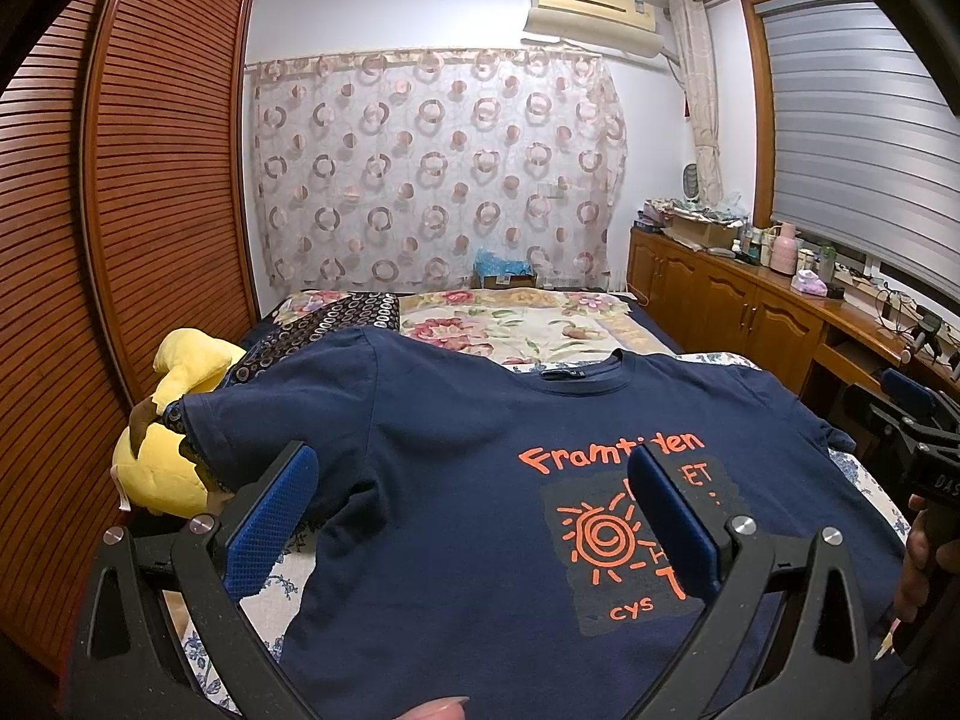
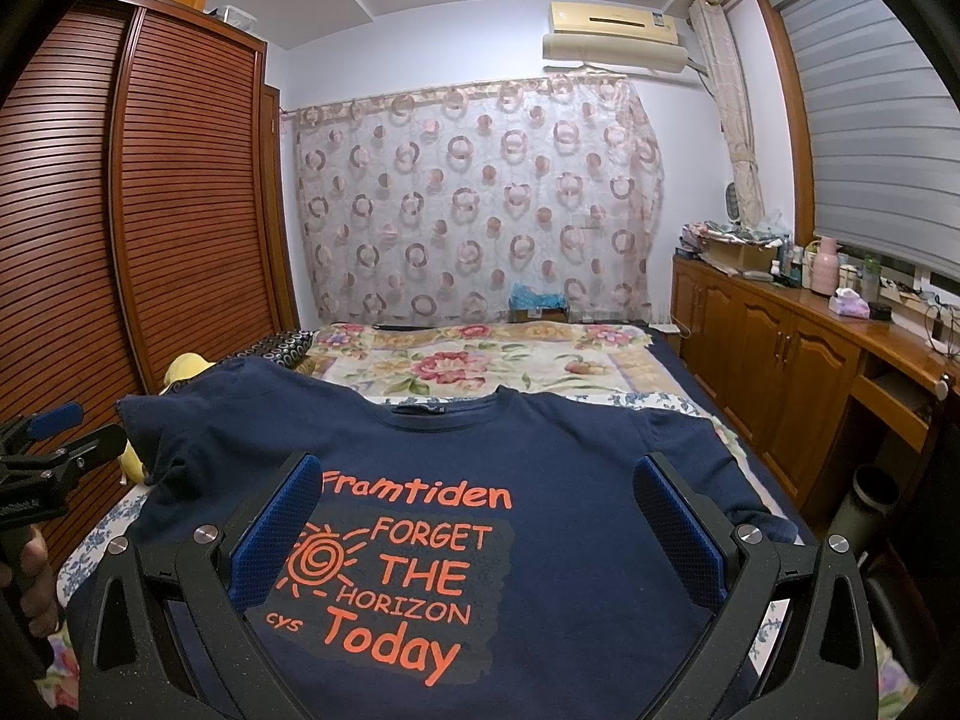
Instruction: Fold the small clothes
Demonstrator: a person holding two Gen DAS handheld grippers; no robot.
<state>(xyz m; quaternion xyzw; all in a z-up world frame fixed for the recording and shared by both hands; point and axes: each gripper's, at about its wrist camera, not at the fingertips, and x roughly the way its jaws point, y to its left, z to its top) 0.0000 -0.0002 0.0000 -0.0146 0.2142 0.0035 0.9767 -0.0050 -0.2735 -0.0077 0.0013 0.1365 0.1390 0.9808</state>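
A navy T-shirt (image 1: 456, 468) (image 2: 540, 462) with orange print lies flat, front up, on the bed, collar pointing away from me. Its left sleeve rests partly on a yellow plush toy (image 1: 174, 468). My left gripper (image 1: 474, 474) hovers open above the shirt's left half, nothing between its blue pads. Over the printed chest, my right gripper (image 2: 480, 486) is open too, holding nothing. The right gripper also shows at the right edge of the left wrist view (image 1: 918, 420), and the left gripper at the left edge of the right wrist view (image 2: 54, 438).
A floral blanket (image 1: 516, 324) covers the far end of the bed. A slatted wooden wardrobe (image 1: 120, 228) runs along the left. Wooden cabinets (image 2: 798, 354) with bottles and clutter line the right under a window. A patterned curtain (image 2: 474, 198) hangs at the back.
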